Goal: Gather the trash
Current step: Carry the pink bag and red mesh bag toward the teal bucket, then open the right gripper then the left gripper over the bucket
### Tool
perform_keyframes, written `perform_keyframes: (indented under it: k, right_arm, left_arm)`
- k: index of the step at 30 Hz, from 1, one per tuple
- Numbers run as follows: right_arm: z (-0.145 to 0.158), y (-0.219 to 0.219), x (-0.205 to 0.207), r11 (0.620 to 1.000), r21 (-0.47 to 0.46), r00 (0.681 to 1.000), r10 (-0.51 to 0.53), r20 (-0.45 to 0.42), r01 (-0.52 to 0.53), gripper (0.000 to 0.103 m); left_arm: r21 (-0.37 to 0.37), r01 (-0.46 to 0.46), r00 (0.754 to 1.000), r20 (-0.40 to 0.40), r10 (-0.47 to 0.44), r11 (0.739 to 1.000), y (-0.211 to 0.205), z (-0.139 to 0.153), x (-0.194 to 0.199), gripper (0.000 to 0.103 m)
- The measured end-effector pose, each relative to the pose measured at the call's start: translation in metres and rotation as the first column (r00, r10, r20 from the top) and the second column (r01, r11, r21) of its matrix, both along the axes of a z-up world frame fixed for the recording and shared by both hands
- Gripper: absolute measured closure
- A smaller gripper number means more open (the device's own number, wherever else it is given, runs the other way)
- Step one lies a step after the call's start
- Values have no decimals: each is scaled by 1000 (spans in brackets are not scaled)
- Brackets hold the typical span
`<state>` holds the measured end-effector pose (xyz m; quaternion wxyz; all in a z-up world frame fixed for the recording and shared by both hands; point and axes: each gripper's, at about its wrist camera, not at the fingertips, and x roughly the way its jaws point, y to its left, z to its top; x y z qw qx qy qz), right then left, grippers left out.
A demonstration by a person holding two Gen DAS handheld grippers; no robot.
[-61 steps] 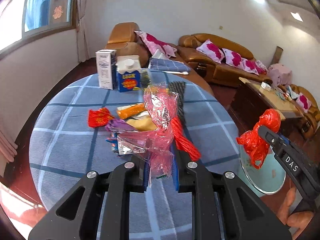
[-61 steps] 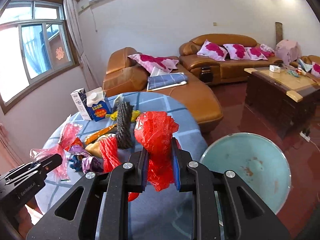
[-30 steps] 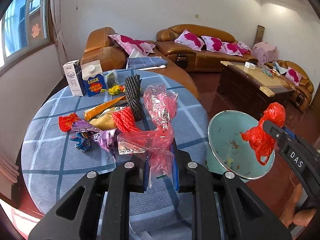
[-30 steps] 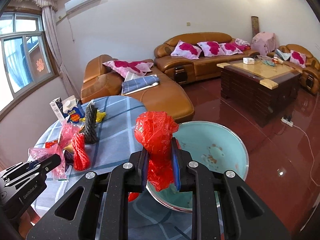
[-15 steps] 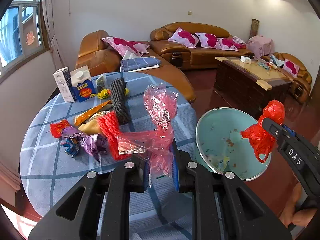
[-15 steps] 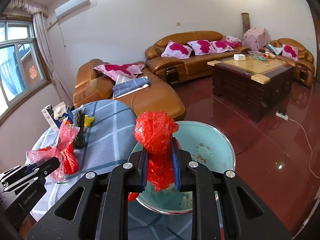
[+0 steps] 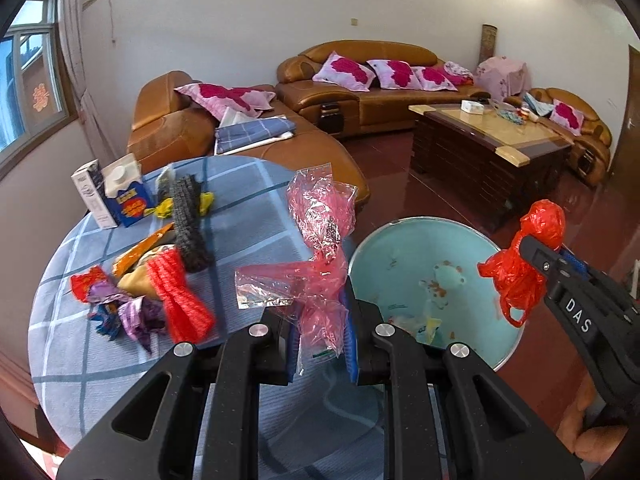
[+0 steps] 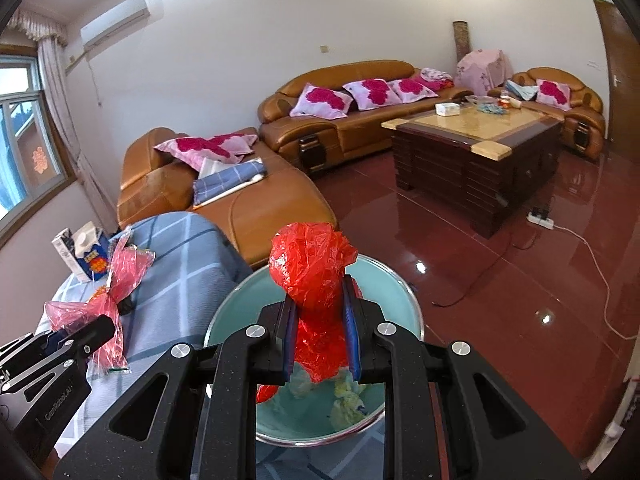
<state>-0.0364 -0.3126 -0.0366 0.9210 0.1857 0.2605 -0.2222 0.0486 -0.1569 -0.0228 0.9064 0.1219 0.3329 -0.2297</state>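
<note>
My right gripper squeezes the red bag, left gripper the pink wrapper — both have swung off the table edge toward the bin.

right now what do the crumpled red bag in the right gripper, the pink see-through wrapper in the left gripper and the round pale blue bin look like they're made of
Crumpled red bag: thin plastic film, judging by its glossy, sharp creases. Pink see-through wrapper: clear cellophane-like film with a silvery foil patch; the table shows through it. Round pale blue bin: probably smooth plastic with a shiny, metal-looking rim; the rim's material is uncertain.
</note>
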Motion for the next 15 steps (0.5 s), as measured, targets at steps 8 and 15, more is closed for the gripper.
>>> perform_keyframes:
  k: [8, 15]
  right_arm:
    - [-9, -16, -1, 999, 11, 999, -39, -28, 40, 82]
    - [-27, -24, 8, 998, 46, 995, -41, -91, 46, 81]
  left_arm:
    - [20, 35, 999, -33, -34, 999, -29, -14, 10, 85]
    - [36, 68, 996, -67, -65, 997, -50, -28, 13, 85]
